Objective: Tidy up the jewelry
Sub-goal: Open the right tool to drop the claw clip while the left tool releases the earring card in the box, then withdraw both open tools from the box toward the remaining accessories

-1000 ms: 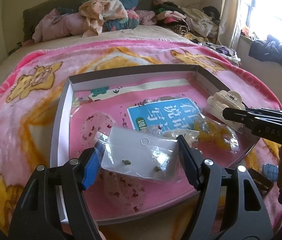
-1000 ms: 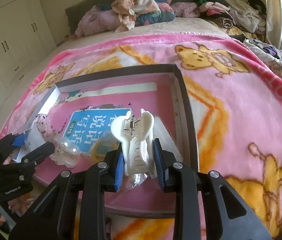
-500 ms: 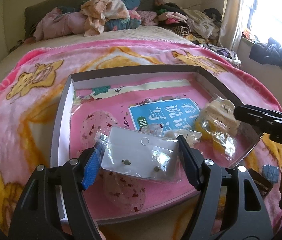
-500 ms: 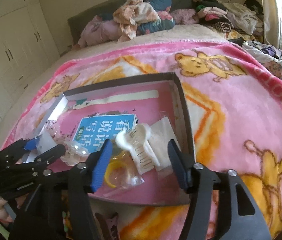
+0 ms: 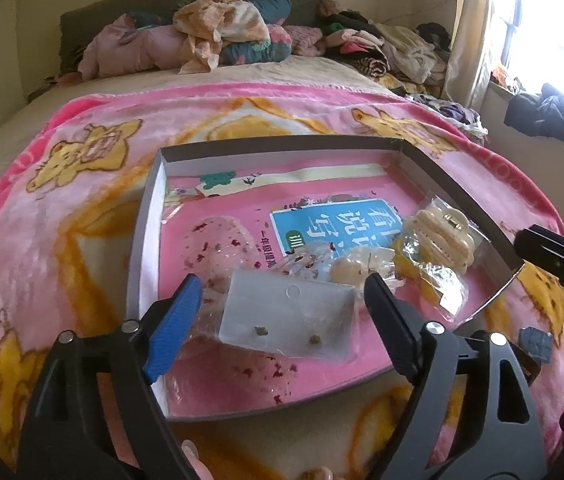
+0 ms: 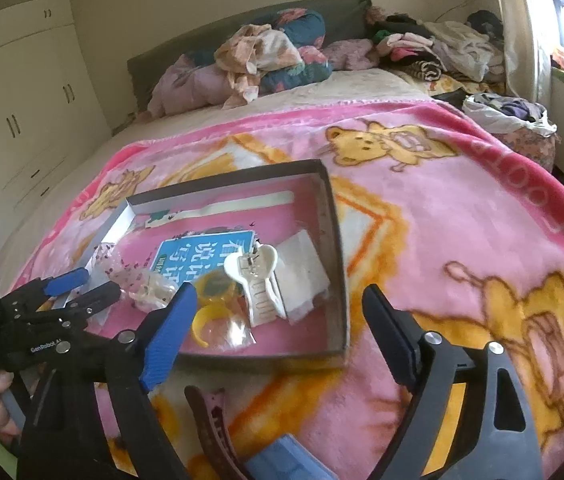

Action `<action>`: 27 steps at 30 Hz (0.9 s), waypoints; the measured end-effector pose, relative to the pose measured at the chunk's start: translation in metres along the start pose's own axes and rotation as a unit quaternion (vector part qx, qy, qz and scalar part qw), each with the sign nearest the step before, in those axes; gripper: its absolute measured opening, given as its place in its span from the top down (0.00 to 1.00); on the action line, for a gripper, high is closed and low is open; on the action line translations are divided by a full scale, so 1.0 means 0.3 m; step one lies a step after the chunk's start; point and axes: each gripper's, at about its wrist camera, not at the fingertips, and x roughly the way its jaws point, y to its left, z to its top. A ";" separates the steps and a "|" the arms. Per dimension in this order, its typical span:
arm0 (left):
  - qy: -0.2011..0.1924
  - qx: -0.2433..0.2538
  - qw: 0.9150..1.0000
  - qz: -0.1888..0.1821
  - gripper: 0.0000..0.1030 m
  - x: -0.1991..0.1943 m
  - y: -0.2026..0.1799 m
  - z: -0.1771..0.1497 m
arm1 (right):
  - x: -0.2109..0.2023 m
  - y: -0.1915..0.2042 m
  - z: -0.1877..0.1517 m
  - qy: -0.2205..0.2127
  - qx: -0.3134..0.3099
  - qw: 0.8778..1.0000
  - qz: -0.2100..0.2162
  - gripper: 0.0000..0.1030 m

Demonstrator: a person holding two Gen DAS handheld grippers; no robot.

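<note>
- Since a sec ago my right gripper (image 6: 277,336) let go of the cream hair claw (image 6: 255,280); jaws have just been opening, now wide apart w/ nothing between, pulled back over the box's near edge.
- Claw lies in the shallow box (image 6: 338,240), right side, on clear bags.
- My left gripper (image 5: 277,320) jaws just opened too; earring card (image 5: 286,316) sits between the pads, untouched, on the box floor.
</note>
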 end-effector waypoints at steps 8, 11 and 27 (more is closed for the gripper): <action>-0.023 -0.002 1.000 -0.007 0.18 -0.073 -0.014 -0.018 | -0.082 0.014 -0.034 -0.018 -0.015 1.000 -0.014 0.16; -0.032 -0.003 0.999 -0.011 0.13 -0.104 -0.023 -0.027 | -0.109 0.022 -0.050 -0.021 -0.017 1.000 -0.015 0.16; -0.072 0.000 0.997 -0.016 0.11 -0.256 -0.042 -0.082 | -0.234 0.061 -0.123 -0.035 -0.025 0.999 -0.015 0.16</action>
